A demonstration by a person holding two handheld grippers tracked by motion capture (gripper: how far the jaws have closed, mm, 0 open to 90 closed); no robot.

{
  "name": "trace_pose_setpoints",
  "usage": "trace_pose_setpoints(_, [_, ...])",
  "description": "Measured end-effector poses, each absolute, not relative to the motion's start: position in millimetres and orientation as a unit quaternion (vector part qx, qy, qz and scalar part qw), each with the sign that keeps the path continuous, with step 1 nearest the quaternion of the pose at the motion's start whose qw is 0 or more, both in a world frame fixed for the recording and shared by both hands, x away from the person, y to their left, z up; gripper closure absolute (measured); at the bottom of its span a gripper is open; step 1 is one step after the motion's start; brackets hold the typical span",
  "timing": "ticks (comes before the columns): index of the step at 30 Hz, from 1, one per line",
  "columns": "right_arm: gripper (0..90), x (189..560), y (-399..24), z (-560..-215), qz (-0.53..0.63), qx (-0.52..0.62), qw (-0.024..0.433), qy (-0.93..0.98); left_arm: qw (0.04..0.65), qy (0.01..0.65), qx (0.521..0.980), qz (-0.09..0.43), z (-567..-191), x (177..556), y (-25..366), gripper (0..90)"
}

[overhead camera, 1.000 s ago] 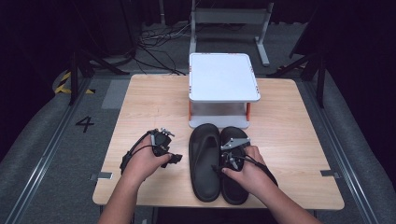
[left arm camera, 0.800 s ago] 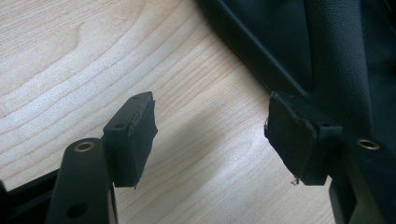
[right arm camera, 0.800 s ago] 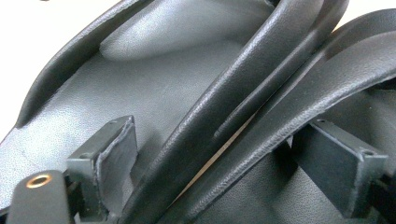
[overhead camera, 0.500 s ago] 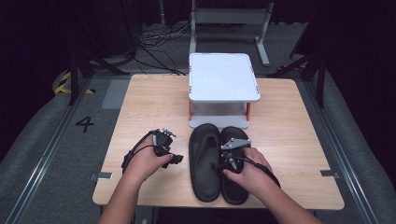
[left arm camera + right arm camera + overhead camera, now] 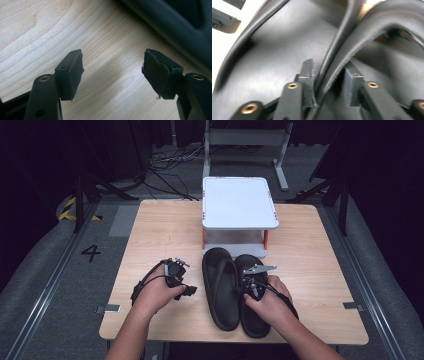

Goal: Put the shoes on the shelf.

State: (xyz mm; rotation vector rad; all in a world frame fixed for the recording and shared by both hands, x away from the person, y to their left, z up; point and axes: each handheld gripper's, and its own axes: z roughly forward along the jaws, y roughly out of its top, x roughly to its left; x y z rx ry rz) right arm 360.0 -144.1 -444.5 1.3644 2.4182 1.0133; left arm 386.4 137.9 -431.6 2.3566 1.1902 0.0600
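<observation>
Sandals on the bench — strap grasp under way, nothing lifted yet.
We see both black sandals (image 5: 235,292) lying side by side before the white two-tier rack (image 5: 239,204); our right tongs (image 5: 328,85) straddle a strap (image 5: 352,47), not visibly pinched, while the left tongs (image 5: 112,72) hang wide open, empty — any move to the rack remains.
</observation>
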Motion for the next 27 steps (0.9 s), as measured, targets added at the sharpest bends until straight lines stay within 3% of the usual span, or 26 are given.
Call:
trace_pose_setpoints(3, [77.0, 363, -150, -444, 0.34, 0.462, 0.08, 0.815, 0.248, 0.437, 0.865, 0.022, -432, 387, 138, 33.3])
trace_pose_setpoints(14, [77.2, 368, -163, -429, 0.352, 0.467, 0.084, 0.807, 0.26, 0.441, 0.859, 0.027, -426, 387, 143, 33.4])
trace_pose_setpoints(27, [77.2, 397, -171, -397, 0.384, 0.512, 0.122, 0.759, 0.264, 0.443, 0.856, 0.027, -426, 388, 146, 33.4])
